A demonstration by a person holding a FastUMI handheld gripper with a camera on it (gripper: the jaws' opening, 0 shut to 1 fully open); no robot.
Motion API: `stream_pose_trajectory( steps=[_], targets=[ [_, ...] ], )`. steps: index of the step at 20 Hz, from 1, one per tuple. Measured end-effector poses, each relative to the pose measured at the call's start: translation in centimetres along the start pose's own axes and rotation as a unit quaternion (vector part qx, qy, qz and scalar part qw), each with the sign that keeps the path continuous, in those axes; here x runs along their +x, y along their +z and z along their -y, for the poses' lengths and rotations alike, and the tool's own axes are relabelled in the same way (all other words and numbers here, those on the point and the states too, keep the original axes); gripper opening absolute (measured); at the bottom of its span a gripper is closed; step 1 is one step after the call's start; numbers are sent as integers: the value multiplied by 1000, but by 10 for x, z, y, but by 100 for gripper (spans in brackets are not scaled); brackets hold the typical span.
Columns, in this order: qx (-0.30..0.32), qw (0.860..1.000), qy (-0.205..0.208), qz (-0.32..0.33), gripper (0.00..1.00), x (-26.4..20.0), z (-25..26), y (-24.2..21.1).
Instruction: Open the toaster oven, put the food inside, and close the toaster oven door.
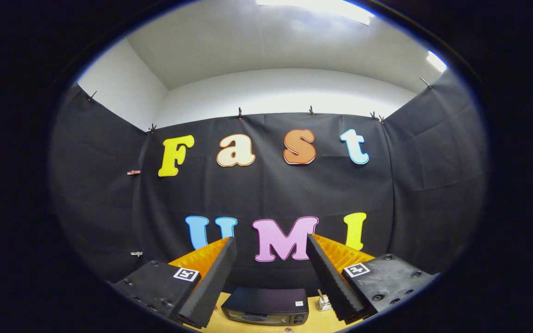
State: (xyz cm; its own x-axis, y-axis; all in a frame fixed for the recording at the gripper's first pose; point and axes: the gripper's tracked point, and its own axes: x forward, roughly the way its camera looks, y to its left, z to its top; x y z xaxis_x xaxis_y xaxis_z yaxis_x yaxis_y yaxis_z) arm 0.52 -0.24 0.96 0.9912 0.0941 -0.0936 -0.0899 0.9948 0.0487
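Right now my tongs (271,259) are released, fingers spread wide and grasping nothing, held high with the toaster oven (266,306) low in the frame's bottom centre, beyond and between the fingertips on the wooden table (315,319). Its door looks shut, which fits either end of the job, and I cannot tell what is inside. Any approach should come down level and square to the door.

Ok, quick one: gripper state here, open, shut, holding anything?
Gripper: open, fingers spread wide and holding nothing; the toaster oven sits on the table beyond them, door shut.
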Motion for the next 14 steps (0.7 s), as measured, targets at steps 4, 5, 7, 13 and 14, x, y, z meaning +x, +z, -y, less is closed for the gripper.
stream_pose_trajectory(
  steps=[4,5,7,13,14],
  targets=[
    [-6,1000,-2,-1,97,0,1,-1],
    [-7,1000,-1,0,97,1,0,-1],
    [-9,1000,-1,-2,97,2,-1,-4],
    [-8,1000,2,-9,97,5,-3,-8],
    [-9,1000,1,-8,97,5,-2,-8]
  ],
)
